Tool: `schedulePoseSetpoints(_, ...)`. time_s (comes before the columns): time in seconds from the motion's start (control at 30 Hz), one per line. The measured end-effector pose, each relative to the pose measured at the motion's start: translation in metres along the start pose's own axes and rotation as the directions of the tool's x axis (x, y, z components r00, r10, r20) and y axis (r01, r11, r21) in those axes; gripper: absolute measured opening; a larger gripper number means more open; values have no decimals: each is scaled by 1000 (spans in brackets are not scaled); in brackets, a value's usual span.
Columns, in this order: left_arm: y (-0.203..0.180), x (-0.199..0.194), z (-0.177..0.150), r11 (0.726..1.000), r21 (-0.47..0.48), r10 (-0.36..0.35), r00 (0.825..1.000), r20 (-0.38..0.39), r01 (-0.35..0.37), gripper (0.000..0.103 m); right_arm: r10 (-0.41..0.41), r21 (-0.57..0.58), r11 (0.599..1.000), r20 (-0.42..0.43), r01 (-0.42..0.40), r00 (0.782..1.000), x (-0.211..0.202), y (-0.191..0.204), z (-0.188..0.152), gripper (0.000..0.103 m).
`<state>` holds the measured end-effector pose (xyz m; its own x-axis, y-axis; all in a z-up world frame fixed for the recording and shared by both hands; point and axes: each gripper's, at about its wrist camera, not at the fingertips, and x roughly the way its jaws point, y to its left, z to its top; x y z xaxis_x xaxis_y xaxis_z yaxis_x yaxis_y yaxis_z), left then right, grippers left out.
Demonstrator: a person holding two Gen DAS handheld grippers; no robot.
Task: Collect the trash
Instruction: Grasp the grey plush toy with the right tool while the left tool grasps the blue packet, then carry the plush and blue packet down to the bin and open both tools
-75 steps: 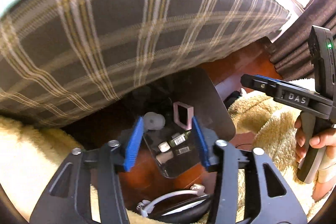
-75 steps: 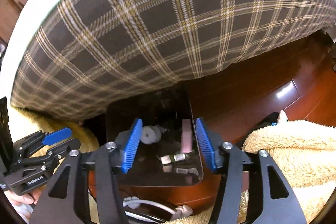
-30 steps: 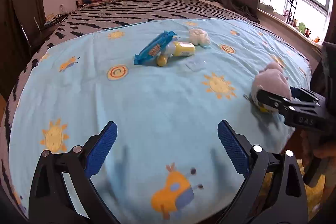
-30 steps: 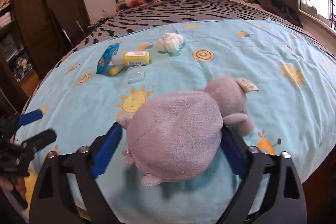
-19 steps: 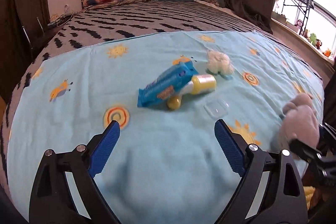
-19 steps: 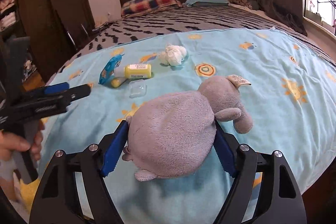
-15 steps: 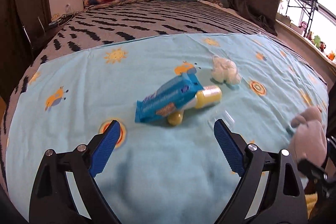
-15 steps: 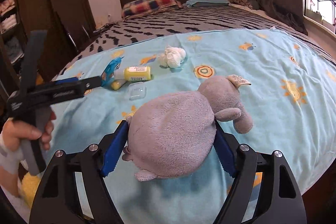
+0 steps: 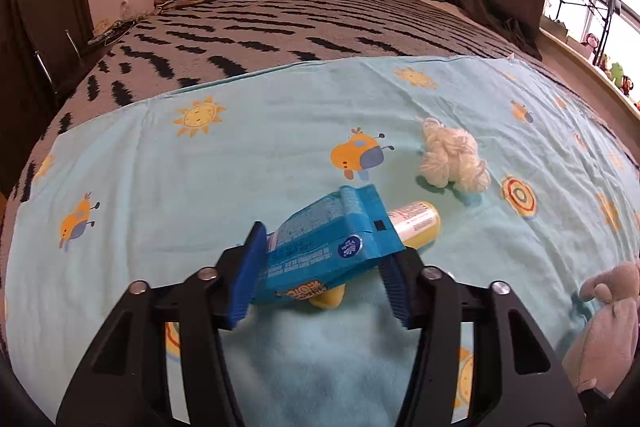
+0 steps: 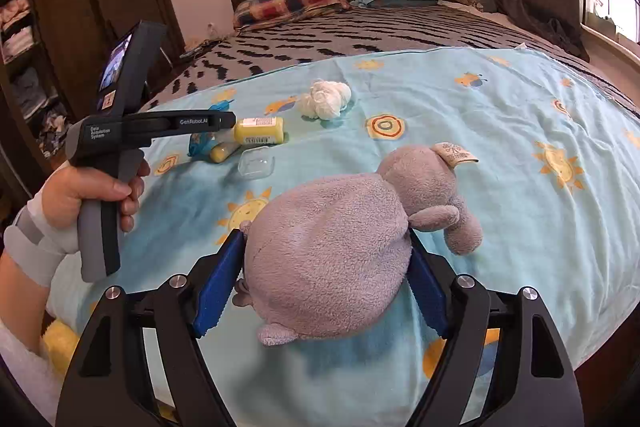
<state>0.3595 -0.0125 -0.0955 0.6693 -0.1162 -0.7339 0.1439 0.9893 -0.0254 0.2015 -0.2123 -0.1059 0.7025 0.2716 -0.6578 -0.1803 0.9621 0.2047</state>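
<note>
- My right tool [image 10: 322, 281] is pinching the grey plush toy [image 10: 340, 247] at the near edge of the bed [image 10: 500, 147].
- My left tool [image 9: 320, 273] has just been closing and is pinching the blue wrapper [image 9: 324, 247], my first trash pickup, I judge.
- Remaining: yellow bottle [image 9: 414, 225], clear plastic piece [image 10: 256, 165], white wad [image 9: 452, 157].
- Reading "GenRobot.AI" on the left tool's body; the wrapper's print is too small to read.
</note>
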Motion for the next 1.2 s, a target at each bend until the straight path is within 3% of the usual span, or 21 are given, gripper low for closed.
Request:
schedulePoseSetpoints(0.13, 4, -8, 4, 1000, 3, 7, 1000, 21, -7, 27, 11, 3, 1000, 1, -11, 1000, -2, 0, -2, 78)
schedulePoseSetpoints(0.23, 8, -15, 6, 1000, 8, 6, 1000, 29, -6, 20, 18, 8, 1000, 3, -18, 1000, -4, 0, -2, 78)
schedulePoseSetpoints(0.4, 14, -35, 2, 1000, 18, 0, 999, 52, -1, 12, 21, 2, 1000, 26, -21, 999, -15, 3, -3, 78)
schedulePoseSetpoints(0.6, 13, -86, -18, 998, 45, -48, 992, 115, 44, 11, 20, -11, 1000, 58, -19, 998, -38, 6, -6, 77)
schedulePoseSetpoints(0.77, -2, -144, -53, 989, 95, -125, 978, 168, 110, 11, 35, -18, 999, 84, -34, 996, -67, 7, -20, 77)
schedulePoseSetpoints(0.9, -17, -187, -98, 979, 127, -180, 966, 185, 158, 11, 57, -24, 998, 99, -55, 993, -93, 8, -39, 77)
schedulePoseSetpoints(1.2, -47, -222, -203, 949, 142, -296, 949, 106, 280, 11, 90, -9, 996, 62, -90, 994, -132, 9, -101, 77)
